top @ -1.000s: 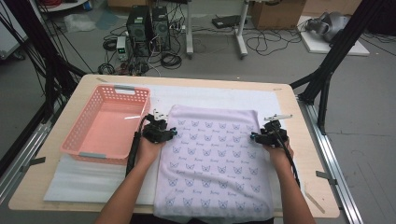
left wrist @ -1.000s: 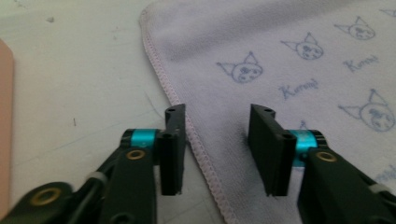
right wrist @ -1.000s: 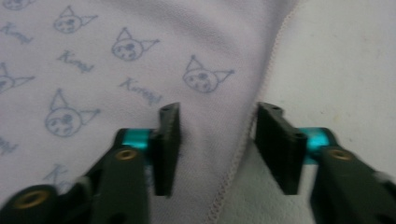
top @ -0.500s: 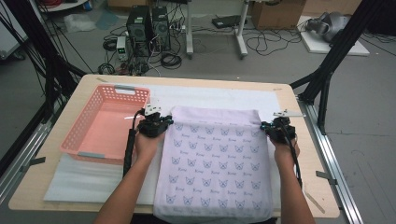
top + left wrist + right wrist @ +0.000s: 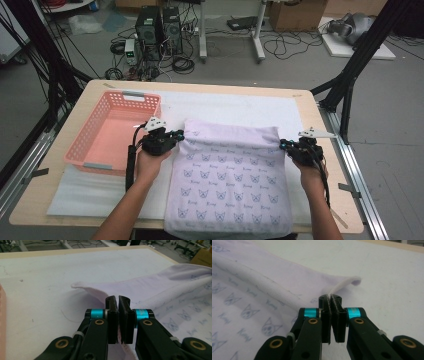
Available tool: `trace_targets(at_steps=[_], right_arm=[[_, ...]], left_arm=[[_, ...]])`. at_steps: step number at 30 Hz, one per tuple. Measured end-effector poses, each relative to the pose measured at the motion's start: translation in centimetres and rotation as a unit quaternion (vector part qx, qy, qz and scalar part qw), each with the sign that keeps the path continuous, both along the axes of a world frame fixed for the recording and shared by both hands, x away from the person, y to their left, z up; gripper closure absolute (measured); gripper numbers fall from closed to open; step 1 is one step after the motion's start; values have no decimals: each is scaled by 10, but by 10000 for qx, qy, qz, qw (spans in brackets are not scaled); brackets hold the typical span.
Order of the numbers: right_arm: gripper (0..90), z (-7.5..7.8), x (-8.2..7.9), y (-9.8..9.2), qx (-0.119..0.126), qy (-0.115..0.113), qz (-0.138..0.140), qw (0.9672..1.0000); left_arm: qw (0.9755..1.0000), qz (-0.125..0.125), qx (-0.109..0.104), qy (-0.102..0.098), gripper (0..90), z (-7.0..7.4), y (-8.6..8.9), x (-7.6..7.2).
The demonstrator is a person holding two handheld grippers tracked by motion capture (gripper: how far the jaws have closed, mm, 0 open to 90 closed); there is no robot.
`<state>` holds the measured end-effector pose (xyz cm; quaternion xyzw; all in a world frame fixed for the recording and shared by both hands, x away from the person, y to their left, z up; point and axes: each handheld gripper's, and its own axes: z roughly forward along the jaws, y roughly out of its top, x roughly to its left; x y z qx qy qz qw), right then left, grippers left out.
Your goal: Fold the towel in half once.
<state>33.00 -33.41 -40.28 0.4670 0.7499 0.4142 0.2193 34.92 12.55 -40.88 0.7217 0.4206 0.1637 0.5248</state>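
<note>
A lavender cloth (image 5: 230, 175) printed with small blue cat faces lies spread on the white mat, its near end hanging over the table's front edge. My left gripper (image 5: 179, 135) is at the cloth's left edge by the far corner. In the left gripper view, that gripper (image 5: 117, 298) is shut on the hem and the cloth (image 5: 160, 287) rises off the mat. My right gripper (image 5: 283, 145) is at the right edge by the other far corner. In the right gripper view it (image 5: 330, 298) pinches the hem of the cloth (image 5: 262, 277), which curls up past the jaws.
A pink mesh basket (image 5: 85, 150) stands on the table left of my left hand. The white mat (image 5: 235, 105) stretches beyond the cloth toward the table's far edge (image 5: 200, 86). Black frame posts stand at both sides.
Both grippers have slid outward from the cloth's far corners to its side edges and risen a little. The cloth's far edge is now pulled straighter between them and lifts at both ends.
</note>
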Motion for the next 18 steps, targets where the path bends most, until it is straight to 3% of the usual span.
trace_targets(at_steps=[1, 4, 8, 18], right_arm=[[868, 1, -6, 0, 18, -35, 31, 10000], [868, 3, -21, -2, -4, -93, 117, 9999], [865, 4, -38, -3, -67, -82, 217, 9997], [856, -9, -75, -4, -110, 289, 441, 9986]], left_arm=[[10000, -19, -54, -28, 857, 0, 1, -4], [9996, -171, 168, -134, 855, 0, 1, -18], [9988, -343, 281, -218, 853, -3, -2, -33], [9957, -690, 611, -132, 840, -16, 0, -66]])
